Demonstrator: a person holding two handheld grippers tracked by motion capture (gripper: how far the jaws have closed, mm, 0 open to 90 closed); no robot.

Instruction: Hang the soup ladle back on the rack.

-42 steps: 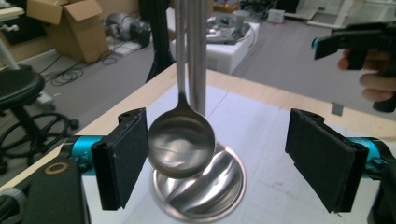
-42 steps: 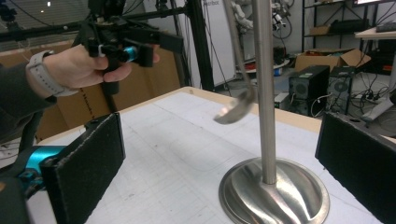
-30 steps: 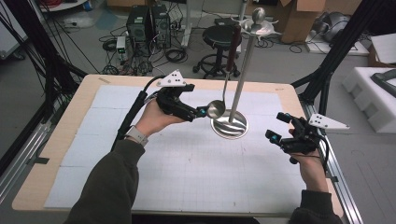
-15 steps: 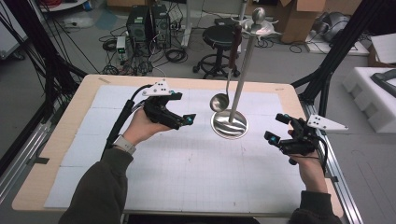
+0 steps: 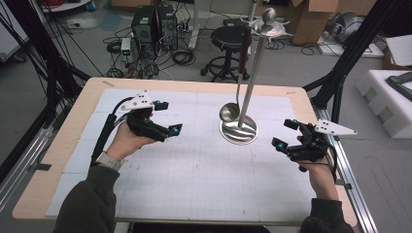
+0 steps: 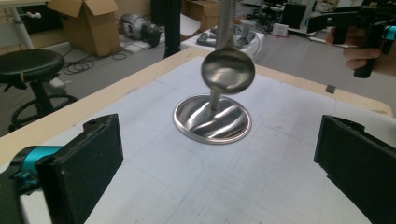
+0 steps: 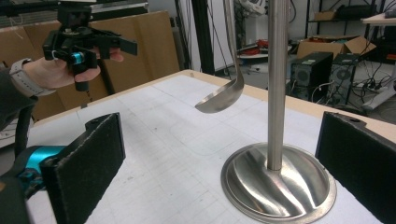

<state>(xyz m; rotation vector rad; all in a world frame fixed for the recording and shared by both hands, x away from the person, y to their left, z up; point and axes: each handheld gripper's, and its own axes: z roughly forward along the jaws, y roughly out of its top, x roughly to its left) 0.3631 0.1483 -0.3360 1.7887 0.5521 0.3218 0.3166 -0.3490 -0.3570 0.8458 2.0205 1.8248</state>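
Two grippers are over the table, and both have nothing in them. The left gripper (image 5: 164, 117) has its jaws spread wide, and it sits well apart from the ladle (image 5: 230, 112), off to that side of the table. The right gripper (image 5: 285, 134) is wide too, and it waits near the round base (image 5: 238, 132) of the stand, on the other side.

The ladle hangs from the top of the tall metal stand (image 5: 253, 73). Its bowl points down and floats just above the shiny base, not touching it. Hanging like this keeps the ladle off the table (image 5: 194, 194) and easy to reach.

In the left gripper view, the ladle bowl (image 6: 228, 71) is right in the middle between the two black jaws. I think the gripper is aimed that way so it can go straight at the ladle. In the right gripper view, the pole (image 7: 276, 84) stands between the jaws, with the ladle (image 7: 220, 100) beside it. Maybe that hand is there to steady the stand if it wobbles.
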